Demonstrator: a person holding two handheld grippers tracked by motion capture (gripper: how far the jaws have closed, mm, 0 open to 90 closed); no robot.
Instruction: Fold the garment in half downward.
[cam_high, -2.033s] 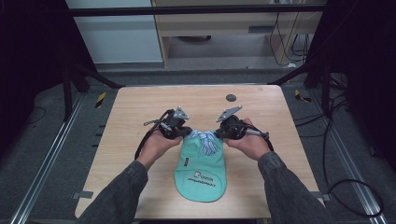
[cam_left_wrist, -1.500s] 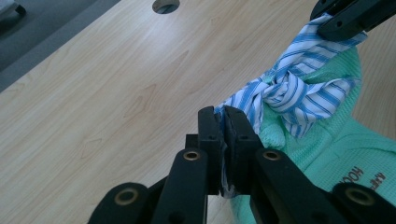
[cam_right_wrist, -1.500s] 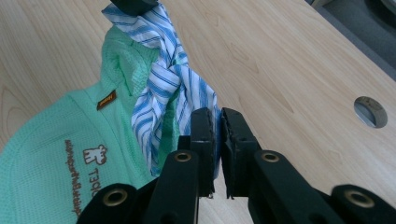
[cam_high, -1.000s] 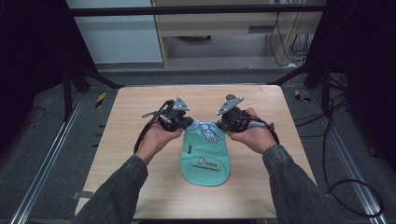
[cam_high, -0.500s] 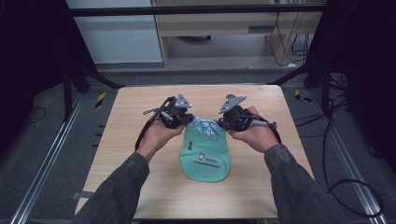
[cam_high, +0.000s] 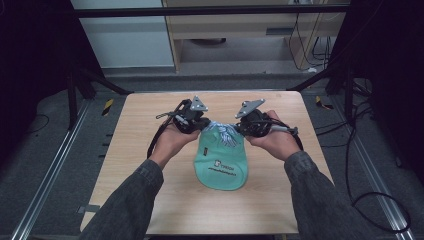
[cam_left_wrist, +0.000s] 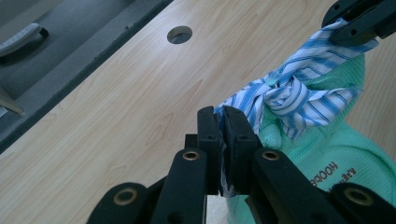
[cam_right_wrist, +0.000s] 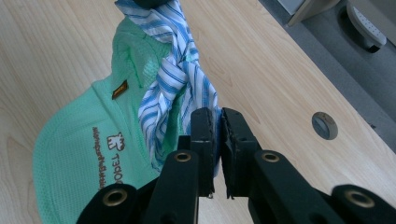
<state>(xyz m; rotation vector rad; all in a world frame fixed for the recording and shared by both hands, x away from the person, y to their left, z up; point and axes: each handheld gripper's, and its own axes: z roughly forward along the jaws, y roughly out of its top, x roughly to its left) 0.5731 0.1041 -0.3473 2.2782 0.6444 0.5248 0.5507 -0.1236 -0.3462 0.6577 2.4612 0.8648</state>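
**benchrat:** So where are we at? Biggest thing first: the wooden counter (cam_high: 150, 165) is mostly bare, with just that round cable hole (cam_left_wrist: 179, 34) off to one side. The mint-green mesh bag (cam_high: 222, 165) with the printed logo lies flat in the middle, closed end toward us, mouth pointing away.

**knotty_k:** Yep, and the blue-and-white striped tie (cam_high: 223, 132) at the mouth is where the work is. From what we see it's already crossed and twisted into a knot (cam_left_wrist: 285, 88) bunched right over the bag's neck. So the wrap looks done to us.

**benchrat:** And the grippers? Our left gripper (cam_left_wrist: 223, 119) has its jaws clamped nearly shut on one striped end; the fabric is pinched right between them.

**knotty_k:** Same deal with the right gripper (cam_right_wrist: 215, 122): jaws almost closed, with the other end of the tie squeezed between them. In the high view the two sit on either side of the knot, ends stretched out between.

**benchrat:** So what's left, we reckon, is snugging it tight and letting go. Can't tell whether it's a single knot or a double one, though.
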